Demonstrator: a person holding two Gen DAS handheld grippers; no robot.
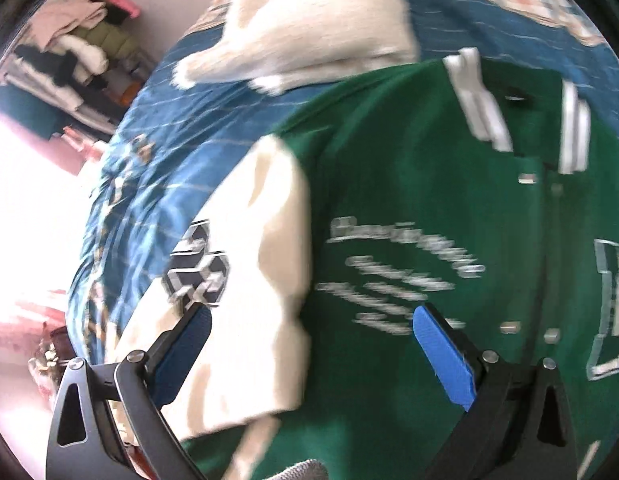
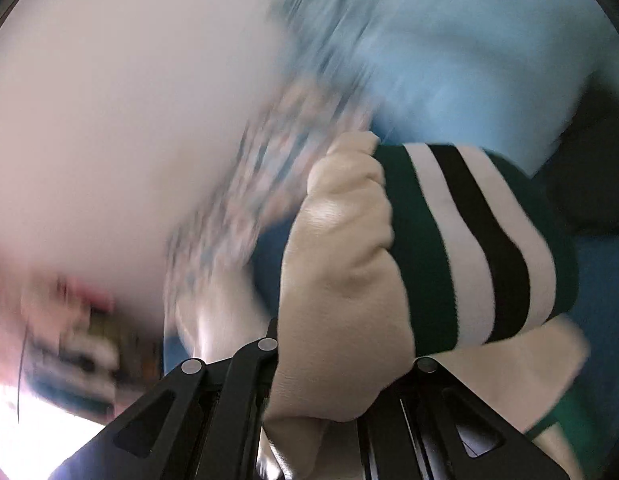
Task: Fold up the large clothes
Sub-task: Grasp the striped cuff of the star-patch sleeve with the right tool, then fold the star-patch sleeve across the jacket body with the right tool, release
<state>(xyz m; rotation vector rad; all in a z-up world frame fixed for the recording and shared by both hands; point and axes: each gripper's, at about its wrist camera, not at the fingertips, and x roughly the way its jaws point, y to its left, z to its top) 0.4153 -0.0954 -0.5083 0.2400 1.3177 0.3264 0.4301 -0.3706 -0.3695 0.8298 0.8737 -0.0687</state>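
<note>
Jacket [image 1: 409,184]: green, cream sleeves, lying on blue bed cover [image 1: 157,184], centre of frame | my left gripper [image 1: 309,344]: fingers apart, empty, over jacket | my right gripper [image 2: 341,364]: fingers clamped on cream sleeve [image 2: 341,264] beside striped cuff [image 2: 481,248]

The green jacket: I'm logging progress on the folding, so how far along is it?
Early. Done: the green jacket lies face up on the blue bedspread, one cream sleeve laid along its body. In hand: the right gripper is shut on the other sleeve near its striped cuff; the left gripper is open, holding nothing. Left: folding the body.
</note>
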